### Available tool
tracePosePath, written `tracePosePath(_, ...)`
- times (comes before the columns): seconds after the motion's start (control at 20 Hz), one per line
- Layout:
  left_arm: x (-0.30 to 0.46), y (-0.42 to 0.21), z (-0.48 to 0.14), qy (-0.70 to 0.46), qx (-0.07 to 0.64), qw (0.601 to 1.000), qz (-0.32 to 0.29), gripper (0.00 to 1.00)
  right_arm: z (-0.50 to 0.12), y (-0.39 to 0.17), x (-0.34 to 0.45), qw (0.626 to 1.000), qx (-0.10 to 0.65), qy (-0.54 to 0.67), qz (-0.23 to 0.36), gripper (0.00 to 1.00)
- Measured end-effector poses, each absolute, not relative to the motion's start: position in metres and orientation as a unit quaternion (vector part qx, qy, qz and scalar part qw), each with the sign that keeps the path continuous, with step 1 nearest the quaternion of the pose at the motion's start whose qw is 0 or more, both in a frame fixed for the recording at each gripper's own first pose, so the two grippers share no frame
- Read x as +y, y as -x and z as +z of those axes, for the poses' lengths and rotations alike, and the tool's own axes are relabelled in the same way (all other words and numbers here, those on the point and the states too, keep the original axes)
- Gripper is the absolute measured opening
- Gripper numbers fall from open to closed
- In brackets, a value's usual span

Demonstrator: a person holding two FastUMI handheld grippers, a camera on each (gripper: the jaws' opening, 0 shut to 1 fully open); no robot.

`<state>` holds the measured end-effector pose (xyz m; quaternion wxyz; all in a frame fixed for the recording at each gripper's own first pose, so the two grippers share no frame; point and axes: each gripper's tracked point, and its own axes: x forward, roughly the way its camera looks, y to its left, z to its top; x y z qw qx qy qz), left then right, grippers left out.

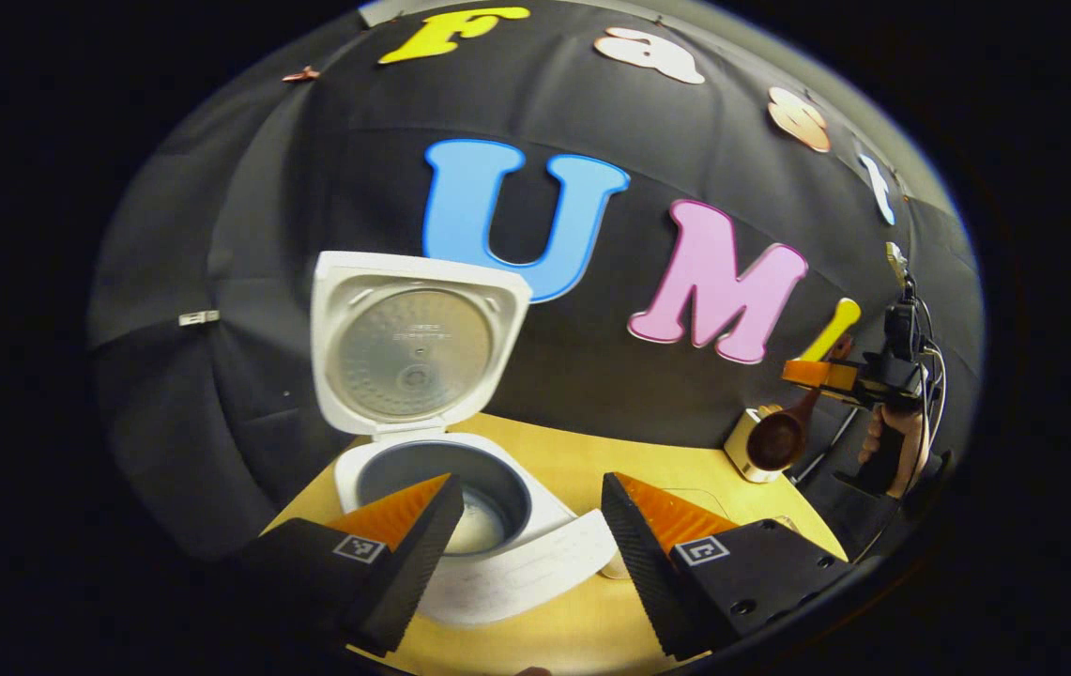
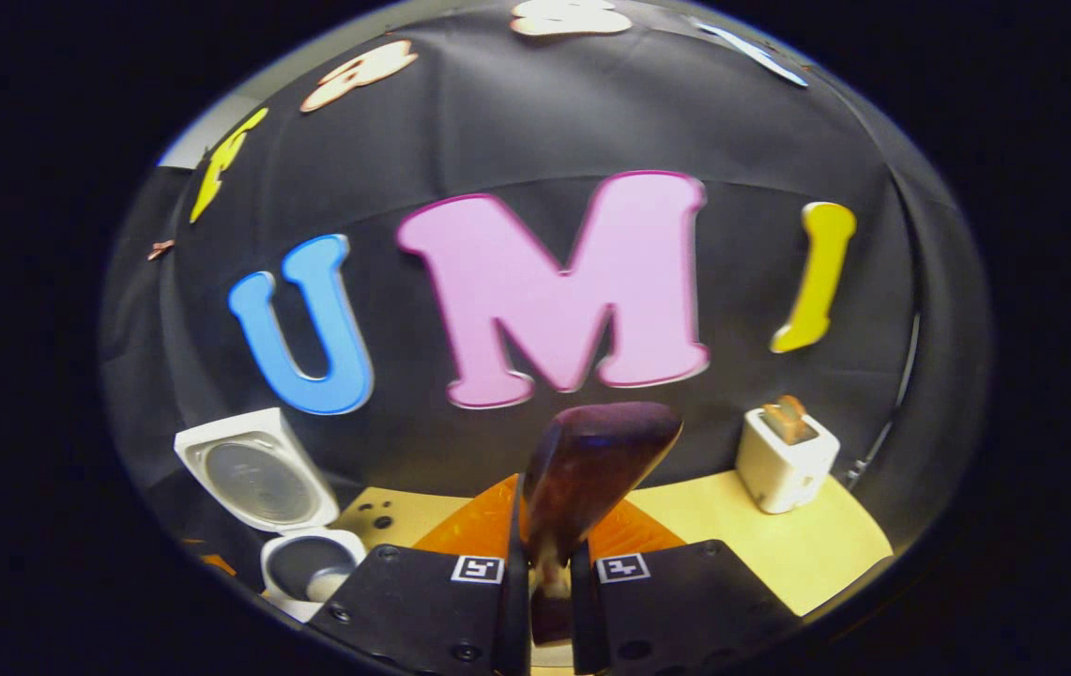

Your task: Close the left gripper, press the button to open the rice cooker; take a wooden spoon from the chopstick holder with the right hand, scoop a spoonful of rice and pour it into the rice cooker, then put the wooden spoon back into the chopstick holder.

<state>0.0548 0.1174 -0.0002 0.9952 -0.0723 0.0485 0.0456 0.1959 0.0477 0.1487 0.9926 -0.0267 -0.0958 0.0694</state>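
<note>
Wooden spoon (image 2: 591,465) clamped in my right gripper (image 2: 549,573), bowl up at 12, above the table (image 2: 779,554). Chopstick holder (image 2: 784,460) at 2. Rice cooker (image 1: 441,488) lid up, 12 o'clock off my left gripper (image 1: 526,535), jaws apart.

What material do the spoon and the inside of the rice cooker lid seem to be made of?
The spoon looks like dark, glossy varnished wood: brown with highlights. The inner plate of the rice cooker lid looks like dull grey metal with a dimpled surface, framed in white, probably plastic.
</note>
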Motion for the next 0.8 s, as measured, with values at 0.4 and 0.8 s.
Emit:
tracePosePath(0.4, 0.087, -0.075, 0.004, 0.077, 0.067, 0.994, 0.047, 0.96, 0.1, -0.195, -0.111, 0.998, -0.049, -0.031, -0.041, 0.21)
tracePosePath(0.8, 0.096, -0.064, 0.004, 0.057, 0.085, 0.99, 0.102, 0.96, 0.025, -0.214, -0.148, 0.997, 0.022, -0.058, -0.045, 0.21)
